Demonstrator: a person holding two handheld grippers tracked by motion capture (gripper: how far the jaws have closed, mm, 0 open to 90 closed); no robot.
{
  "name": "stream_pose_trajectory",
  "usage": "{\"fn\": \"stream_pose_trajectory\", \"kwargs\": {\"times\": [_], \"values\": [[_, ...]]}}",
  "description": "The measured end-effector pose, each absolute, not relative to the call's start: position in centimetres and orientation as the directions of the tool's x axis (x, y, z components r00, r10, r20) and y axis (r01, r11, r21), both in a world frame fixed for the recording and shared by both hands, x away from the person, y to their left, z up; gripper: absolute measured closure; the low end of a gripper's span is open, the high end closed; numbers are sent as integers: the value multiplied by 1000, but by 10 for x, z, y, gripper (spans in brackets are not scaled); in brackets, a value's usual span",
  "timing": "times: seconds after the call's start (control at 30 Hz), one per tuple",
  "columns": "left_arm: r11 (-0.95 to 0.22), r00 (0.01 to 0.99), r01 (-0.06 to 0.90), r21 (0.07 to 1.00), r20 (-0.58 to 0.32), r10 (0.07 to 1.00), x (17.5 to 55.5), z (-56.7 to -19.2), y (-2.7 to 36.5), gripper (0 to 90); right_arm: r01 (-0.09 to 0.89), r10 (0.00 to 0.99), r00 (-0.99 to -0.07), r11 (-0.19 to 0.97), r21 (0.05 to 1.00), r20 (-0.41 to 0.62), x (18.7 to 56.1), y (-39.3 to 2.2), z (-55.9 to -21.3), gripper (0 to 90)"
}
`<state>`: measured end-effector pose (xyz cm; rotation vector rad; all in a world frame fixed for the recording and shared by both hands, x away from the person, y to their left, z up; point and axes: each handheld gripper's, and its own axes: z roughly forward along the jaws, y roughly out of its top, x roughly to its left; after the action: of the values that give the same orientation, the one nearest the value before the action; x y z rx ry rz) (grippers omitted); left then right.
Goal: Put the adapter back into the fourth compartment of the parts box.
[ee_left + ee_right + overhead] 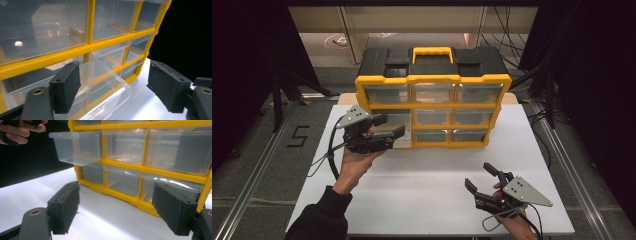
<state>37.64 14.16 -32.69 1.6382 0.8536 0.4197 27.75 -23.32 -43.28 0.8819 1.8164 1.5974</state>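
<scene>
The left gripper [382, 131] has its jaws spread wide at the pulled-out clear drawer [393, 131] in the middle row, left column of the yellow and black drawer cabinet [432, 80]; the drawer's front lip lies between the pads without being pressed. The right gripper [484, 176] rests open near the front right corner of the white tabletop [422, 185], well apart from the cabinet and holding nothing. The cabinet stands at the far edge of the tabletop, its other drawers pushed in
</scene>
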Motion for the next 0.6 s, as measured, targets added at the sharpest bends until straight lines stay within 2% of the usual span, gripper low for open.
{"fn": "stream_pose_trajectory", "kwargs": {"times": [0.6], "values": [[-54, 739, 219, 974, -130, 661, 362, -339, 128, 200, 108, 779, -628, 75, 991, 9, 278, -234, -433, 233]]}}
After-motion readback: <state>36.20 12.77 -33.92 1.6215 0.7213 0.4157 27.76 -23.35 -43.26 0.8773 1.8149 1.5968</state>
